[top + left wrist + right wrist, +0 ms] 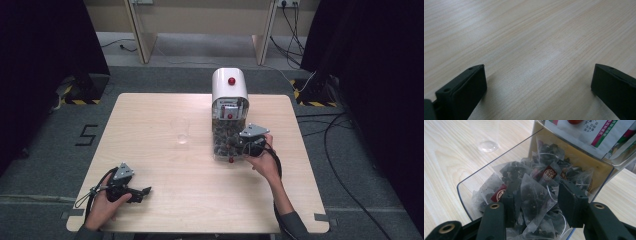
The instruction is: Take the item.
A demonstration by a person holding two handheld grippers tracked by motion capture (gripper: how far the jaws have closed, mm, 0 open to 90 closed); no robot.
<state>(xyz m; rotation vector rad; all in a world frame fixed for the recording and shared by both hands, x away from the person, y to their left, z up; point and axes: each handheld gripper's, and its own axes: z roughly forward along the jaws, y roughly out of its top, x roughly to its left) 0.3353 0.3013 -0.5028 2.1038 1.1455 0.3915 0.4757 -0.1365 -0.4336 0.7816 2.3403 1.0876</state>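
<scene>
The wooden table carries everything here. Toward its far middle stands a white dispenser with a rounded top and a red knob; its clear drawer is pulled out toward the person and packed with pyramid tea bags, dark leaves inside and small red tags attached. Above the drawer, in the right gripper view, printed sachets sit in an upper compartment.

The right gripper is at the drawer's right side, its hand behind it. In its own view, the right gripper reaches down into the drawer, its 2 jaws set on either side of 1 tea bag that lies on top of the heap; they look closed against the bag's sides, pinching it. Neighbouring bags crowd against both jaws, and the drawer's clear front wall stands just beyond.

The left gripper rests low at the near left of the table, well apart from the dispenser. In its own view the left gripper has its jaws spread wide over bare wood.

A small clear glass stands left of the drawer, near it.
</scene>
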